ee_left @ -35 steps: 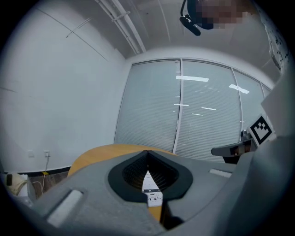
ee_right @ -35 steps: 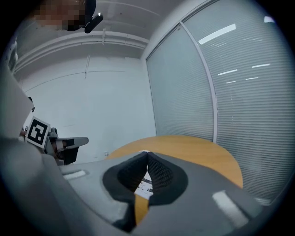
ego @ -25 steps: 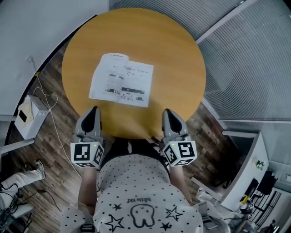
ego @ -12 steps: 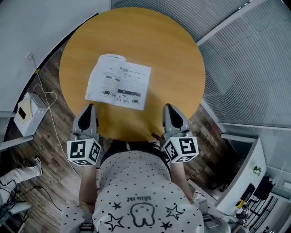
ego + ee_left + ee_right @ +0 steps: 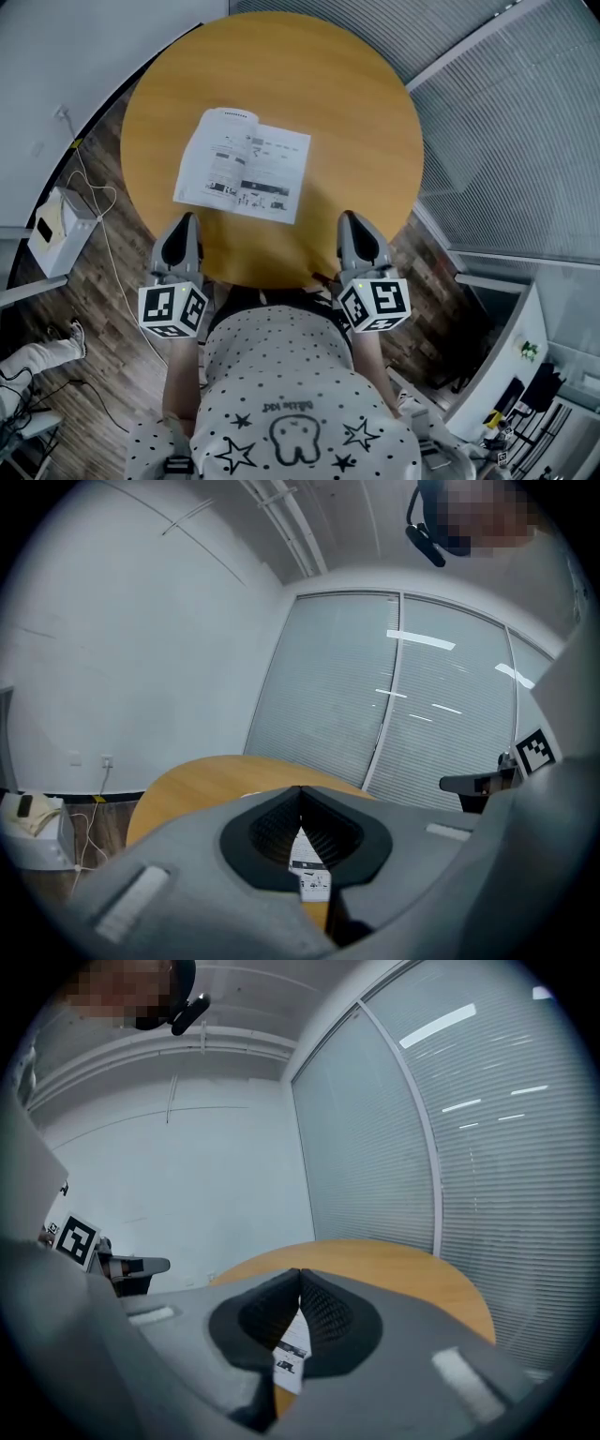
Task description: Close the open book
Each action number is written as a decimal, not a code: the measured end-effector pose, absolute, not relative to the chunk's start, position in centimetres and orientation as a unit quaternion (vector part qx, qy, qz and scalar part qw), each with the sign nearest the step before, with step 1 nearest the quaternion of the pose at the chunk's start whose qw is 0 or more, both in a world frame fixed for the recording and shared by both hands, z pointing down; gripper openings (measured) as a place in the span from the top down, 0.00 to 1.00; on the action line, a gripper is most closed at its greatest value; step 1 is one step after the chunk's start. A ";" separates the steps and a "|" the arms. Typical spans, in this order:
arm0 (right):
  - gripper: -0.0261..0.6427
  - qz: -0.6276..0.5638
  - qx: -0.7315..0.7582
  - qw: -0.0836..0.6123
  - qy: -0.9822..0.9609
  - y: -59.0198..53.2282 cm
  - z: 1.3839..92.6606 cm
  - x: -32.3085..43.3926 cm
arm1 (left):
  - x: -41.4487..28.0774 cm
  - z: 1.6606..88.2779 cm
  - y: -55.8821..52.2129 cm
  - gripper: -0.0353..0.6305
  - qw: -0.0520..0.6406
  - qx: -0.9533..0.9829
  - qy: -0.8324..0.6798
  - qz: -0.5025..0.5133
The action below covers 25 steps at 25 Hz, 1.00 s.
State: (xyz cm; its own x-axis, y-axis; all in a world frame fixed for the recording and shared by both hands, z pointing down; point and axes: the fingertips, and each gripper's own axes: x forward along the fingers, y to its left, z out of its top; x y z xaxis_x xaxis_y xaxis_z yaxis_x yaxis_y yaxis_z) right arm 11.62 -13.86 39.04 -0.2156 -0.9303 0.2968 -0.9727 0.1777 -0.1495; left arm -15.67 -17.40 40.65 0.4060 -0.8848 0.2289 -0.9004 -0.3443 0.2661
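Observation:
An open book (image 5: 244, 167) lies flat on the round wooden table (image 5: 337, 103), its printed white pages facing up, left of the middle. My left gripper (image 5: 185, 219) hovers at the table's near edge, just below the book's near left corner, shut and empty. At the near edge further right my right gripper (image 5: 350, 217) is also shut and empty, well clear of the book. In the left gripper view the closed tips (image 5: 300, 789) frame a strip of the book (image 5: 310, 876). The right gripper view shows its tips (image 5: 300, 1272) touching, with the book (image 5: 290, 1357) beyond.
A white box (image 5: 54, 232) and loose cables (image 5: 101, 234) lie on the wooden floor left of the table. Glass walls with blinds (image 5: 506, 122) run along the right. Someone's leg and shoe (image 5: 42, 361) show at lower left.
Both grippers have shifted slightly at the table's near edge, the left one a little leftward with a small roll. The book still lies open in the same spot.

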 end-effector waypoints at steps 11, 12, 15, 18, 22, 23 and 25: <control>0.96 0.154 0.630 0.063 -0.758 -13.7 38.6 12.9 | -16.0 40.2 -17.2 0.93 0.174 0.820 -0.546 0.016; 0.96 0.153 0.632 0.065 -0.757 -13.5 38.7 13.1 | -16.0 40.2 -16.9 0.93 0.175 0.819 -0.546 0.016; 0.96 0.153 0.633 0.068 -0.756 -13.1 38.8 13.5 | -16.3 40.4 -16.4 0.93 0.177 0.816 -0.551 0.015; 0.96 0.153 0.634 0.066 -0.755 -13.0 38.9 13.9 | -16.4 40.6 -16.2 0.93 0.177 0.815 -0.552 0.015; 0.96 0.147 0.635 0.061 -0.756 -12.8 38.4 14.2 | -16.4 40.6 -15.9 0.93 0.178 0.814 -0.552 0.014; 0.96 0.145 0.633 0.059 -0.758 -12.7 38.1 14.2 | -16.4 40.5 -15.9 0.93 0.178 0.815 -0.552 0.013; 0.96 0.142 0.630 0.056 -0.761 -12.6 37.7 14.2 | -16.2 40.5 -15.8 0.93 0.178 0.816 -0.550 0.011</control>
